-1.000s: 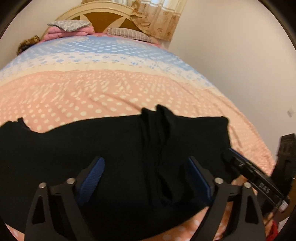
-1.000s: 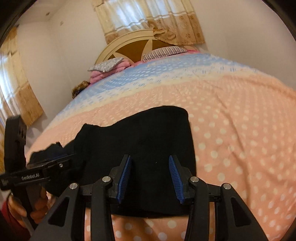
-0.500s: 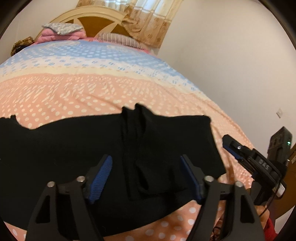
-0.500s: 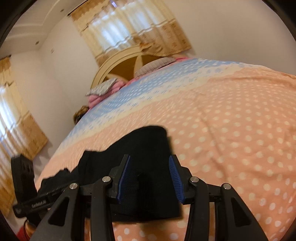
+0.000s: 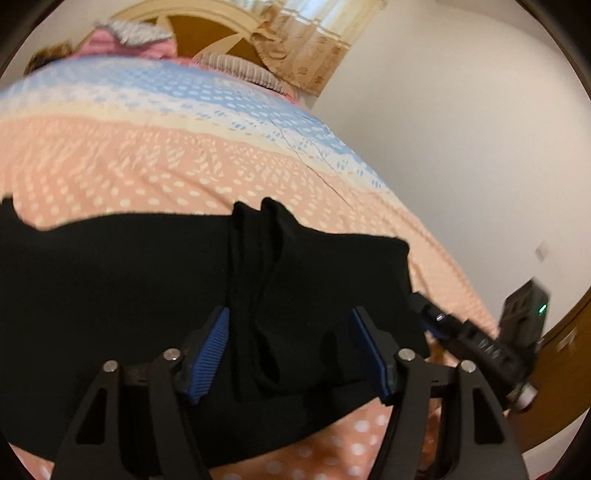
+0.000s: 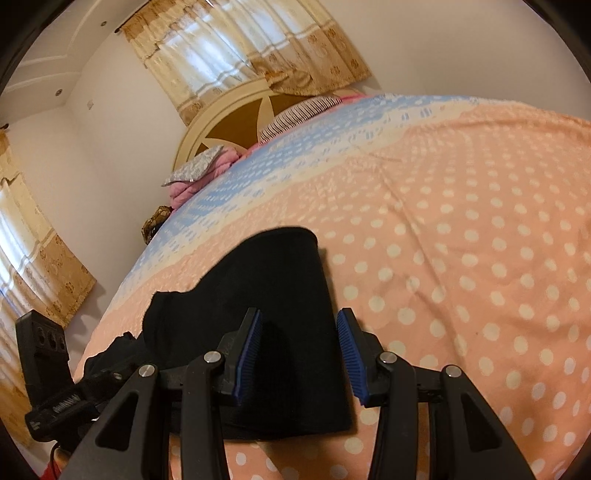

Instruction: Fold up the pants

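pants (image 5: pixel 129 295) run past my left-wrist frame's left edge, hems unseen | right gripper (image 5: pixel 476 338) partly cropped at the frame's right edge | left-wrist view motion-blurred | left gripper (image 6: pixel 55 402) half cut off in right-wrist view, its finger gap unreadable there

My left wrist camera looks low and close across the bed (image 5: pixel 155 162) toward its headboard (image 5: pixel 207 26). My right wrist camera (image 6: pixel 443 229) faces likewise from the bed's right side. Both share the black pants (image 5: pixel 110 280) (image 6: pixel 273 295).
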Demonstrator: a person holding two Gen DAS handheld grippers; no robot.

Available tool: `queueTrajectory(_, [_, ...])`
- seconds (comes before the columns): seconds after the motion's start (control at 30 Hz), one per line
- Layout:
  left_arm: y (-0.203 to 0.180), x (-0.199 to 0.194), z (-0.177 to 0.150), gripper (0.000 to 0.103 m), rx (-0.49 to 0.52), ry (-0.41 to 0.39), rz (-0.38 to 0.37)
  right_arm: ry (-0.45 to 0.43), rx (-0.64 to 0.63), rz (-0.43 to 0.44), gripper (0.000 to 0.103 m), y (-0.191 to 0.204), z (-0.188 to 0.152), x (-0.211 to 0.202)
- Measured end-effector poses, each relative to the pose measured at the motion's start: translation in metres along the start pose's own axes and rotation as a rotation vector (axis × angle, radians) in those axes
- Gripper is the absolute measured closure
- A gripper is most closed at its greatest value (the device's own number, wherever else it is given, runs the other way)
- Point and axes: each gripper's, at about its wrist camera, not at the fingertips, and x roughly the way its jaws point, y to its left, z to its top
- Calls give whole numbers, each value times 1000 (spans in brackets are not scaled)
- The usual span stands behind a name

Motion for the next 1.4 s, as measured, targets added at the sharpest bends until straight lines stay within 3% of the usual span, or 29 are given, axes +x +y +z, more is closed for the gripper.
queueTrajectory(0.1, [2, 1, 1, 54, -21, 12, 9, -1, 7, 5, 59, -1, -1, 0])
queueTrajectory(0.2, [6, 2, 0, 77, -43, 18, 22, 0, -2, -3, 59, 1, -2, 1])
queueTrajectory(0.4, [7, -1, 0, 87, -62, 23, 24, 1, -24, -22, 59, 4, -3, 2])
queueTrajectory(0.63, [-19, -17, -4, 90, 50, -31, 69, 4, -64, -52, 59, 10, -4, 3])
queueTrajectory(0.8, [-16, -26, -15, 90, 29, -39, 97, 9, -75, -43, 58, 13, -5, 3])
queueTrajectory(0.93, [5, -17, -26, 89, -10, 3, 137, 18, -141, -50, 58, 24, -8, 5])
queueTrajectory(1.0, [9, -19, -26, 89, -28, -11, 112, 25, -175, -69, 58, 29, -10, 8])
queueTrajectory(1.1, [7, -24, -19, 86, 9, -23, 151, 30, -175, -72, 58, 28, -8, 7])
queueTrajectory(1.27, [-5, -45, -3, 86, 129, -115, 314, -61, -154, -52, 58, 25, 10, -17])
queueTrajectory(1.4, [-33, -47, 15, 86, 255, -190, 327, -69, -261, -71, 59, 40, 32, -17])
